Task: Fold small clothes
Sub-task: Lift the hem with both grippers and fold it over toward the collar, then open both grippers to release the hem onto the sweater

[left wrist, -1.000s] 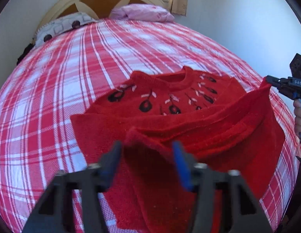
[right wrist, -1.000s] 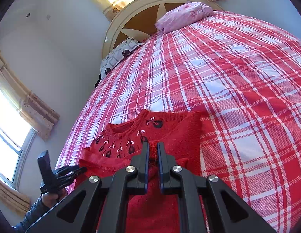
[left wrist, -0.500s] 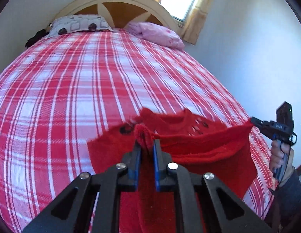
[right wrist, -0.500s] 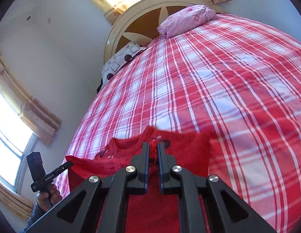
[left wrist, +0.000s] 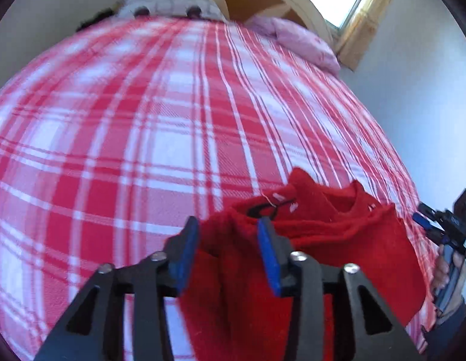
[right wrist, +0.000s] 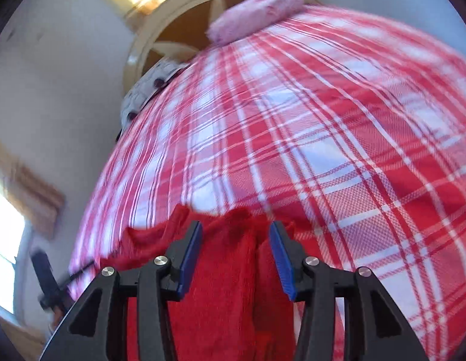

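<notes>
The small red knitted sweater with dark embroidered motifs near its collar (left wrist: pixel 323 234) lies folded over on itself on the bed, its lower part doubled up over the chest so that only the neck opening and a strip of the motifs show beyond the fold. In the right wrist view the same sweater (right wrist: pixel 226 270) appears as a thick red bundle with a soft vertical crease running down it.

The left tongs (left wrist: pixel 228 252) stand released, the blue-lined fingers (left wrist: pixel 187 249) spread wide with the left edge of the folded sweater showing between them; neither pad visibly presses the knit. The right tongs (right wrist: pixel 236 255) are likewise spread apart above the right side of the bundle, with red fabric filling the gap between them and no pinch on it. The right tongs also show at the far right edge of the left wrist view, held in the person's hand (left wrist: pixel 446 273) just beside the sweater's edge.

Under the sweater spreads the red-and-white plaid bedcover (left wrist: pixel 160 138). At the head of the bed lie a pink pillow (left wrist: pixel 305 42) and a white pillow with dark spots (left wrist: pixel 166 6), against a rounded cream-and-wood headboard (right wrist: pixel 172 27). A curtained window (left wrist: pixel 350 3) sits beside the headboard.
</notes>
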Tool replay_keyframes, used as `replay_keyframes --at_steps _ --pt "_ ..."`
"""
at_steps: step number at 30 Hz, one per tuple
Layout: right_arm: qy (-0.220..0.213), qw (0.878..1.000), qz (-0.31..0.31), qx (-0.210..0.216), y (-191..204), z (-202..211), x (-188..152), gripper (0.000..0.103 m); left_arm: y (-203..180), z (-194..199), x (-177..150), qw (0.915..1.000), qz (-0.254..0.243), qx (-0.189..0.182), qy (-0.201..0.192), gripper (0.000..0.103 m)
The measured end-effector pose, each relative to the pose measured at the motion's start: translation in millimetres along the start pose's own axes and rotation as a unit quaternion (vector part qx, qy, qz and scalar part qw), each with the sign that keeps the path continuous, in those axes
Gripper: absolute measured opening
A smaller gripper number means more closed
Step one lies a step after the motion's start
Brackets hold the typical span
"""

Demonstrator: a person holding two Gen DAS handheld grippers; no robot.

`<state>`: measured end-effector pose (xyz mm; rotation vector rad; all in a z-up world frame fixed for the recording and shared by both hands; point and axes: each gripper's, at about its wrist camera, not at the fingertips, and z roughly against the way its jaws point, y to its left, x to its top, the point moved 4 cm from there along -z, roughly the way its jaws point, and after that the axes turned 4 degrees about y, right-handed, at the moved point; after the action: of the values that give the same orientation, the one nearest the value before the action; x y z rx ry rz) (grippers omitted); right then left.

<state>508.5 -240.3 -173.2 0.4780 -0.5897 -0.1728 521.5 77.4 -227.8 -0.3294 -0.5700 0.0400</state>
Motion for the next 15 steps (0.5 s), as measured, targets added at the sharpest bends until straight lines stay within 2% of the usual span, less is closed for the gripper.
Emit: replay_keyframes --at_steps 3,6,8,10,12,15 --pt "0.042 0.997 0.067 0.022 31.0 -4.6 -17.3 0.048 -0.8 26.4 -3.9 0.9989 -0.019 0.016 -0.039 0.067" --pt "0.073 0.991 0.114 0.003 52.0 -24.0 -30.3 0.048 -14.3 34.3 -11.1 0.9978 -0.047 0.015 -0.044 0.078" --pt "0.060 0.989 0.127 -0.047 54.8 -36.4 -31.0 0.048 -22.5 27.3 -18.0 0.9969 -0.068 0.030 -0.027 0.078" --pt "0.041 0.990 0.106 -0.083 44.5 -39.6 -25.7 0.048 -26.9 19.8 -25.2 0.9953 -0.085 0.043 -0.016 0.078" --pt "0.033 0.993 0.081 -0.085 31.4 -38.2 -21.5 0.048 -26.2 19.3 -31.0 0.9921 -0.102 0.069 -0.020 0.078" --pt "0.027 0.987 0.094 -0.127 19.3 -35.9 -15.0 0.047 -20.9 15.5 -32.4 0.9891 -0.116 0.089 -0.018 0.078"
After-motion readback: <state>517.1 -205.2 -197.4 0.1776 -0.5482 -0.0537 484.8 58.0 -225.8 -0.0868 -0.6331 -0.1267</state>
